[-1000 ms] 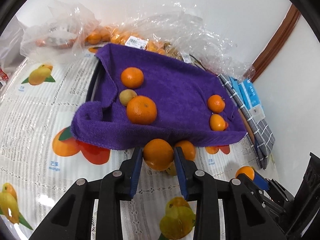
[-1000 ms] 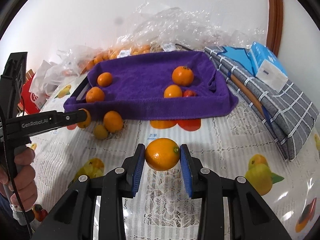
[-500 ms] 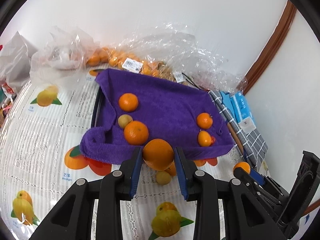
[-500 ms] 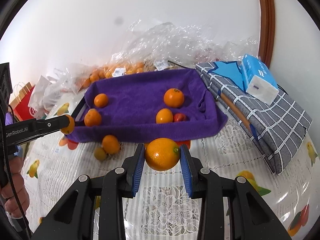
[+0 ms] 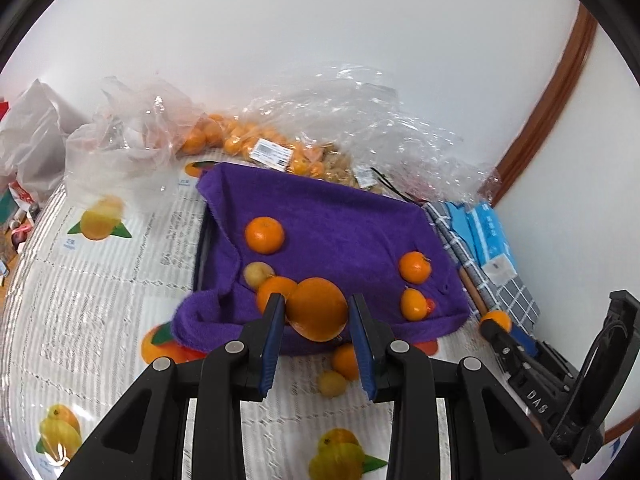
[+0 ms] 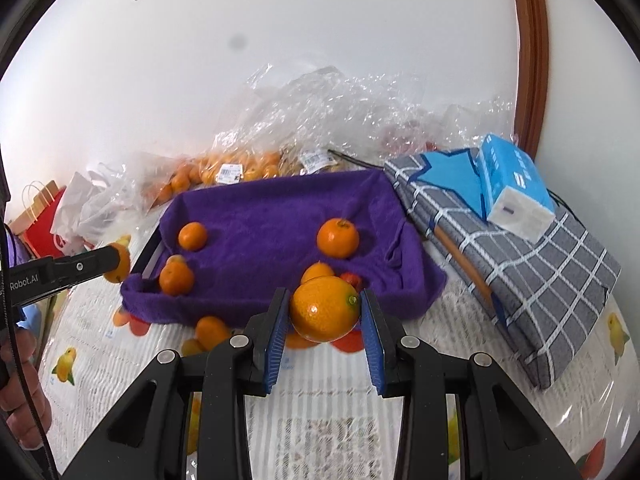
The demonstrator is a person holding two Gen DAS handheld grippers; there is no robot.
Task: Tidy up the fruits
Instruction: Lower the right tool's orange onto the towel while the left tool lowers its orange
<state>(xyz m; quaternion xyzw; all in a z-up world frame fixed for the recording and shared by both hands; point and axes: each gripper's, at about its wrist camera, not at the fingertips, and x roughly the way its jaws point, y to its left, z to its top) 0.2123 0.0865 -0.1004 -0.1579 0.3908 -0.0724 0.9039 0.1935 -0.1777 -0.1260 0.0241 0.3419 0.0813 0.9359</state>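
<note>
Left wrist view: left gripper clamped on one orange, pads pressed to both its sides, fruit lifted off the tablecloth at the near edge of the purple towel. Right gripper likewise narrowed onto one orange with a green stem nub, held clear of the cloth in front of the towel's near edge. On the towel, which lines a dark tray: four oranges, one small yellowish fruit and a red one mostly hidden behind an orange. On the cloth just in front of the towel: one orange and one small yellowish fruit. Behind the towel: clear plastic bags of more oranges, too many to count, with white barcode labels, print unreadable. Right of the towel: folded grey checked cloth with a blue tissue pack on top. Left of the towel: red paper bag, white plastic bags. Legible text: "Robot.AI" on the left gripper body in the right wrist view, "DAS" on the right gripper in the left wrist view. Person's hand at the left edge.
</note>
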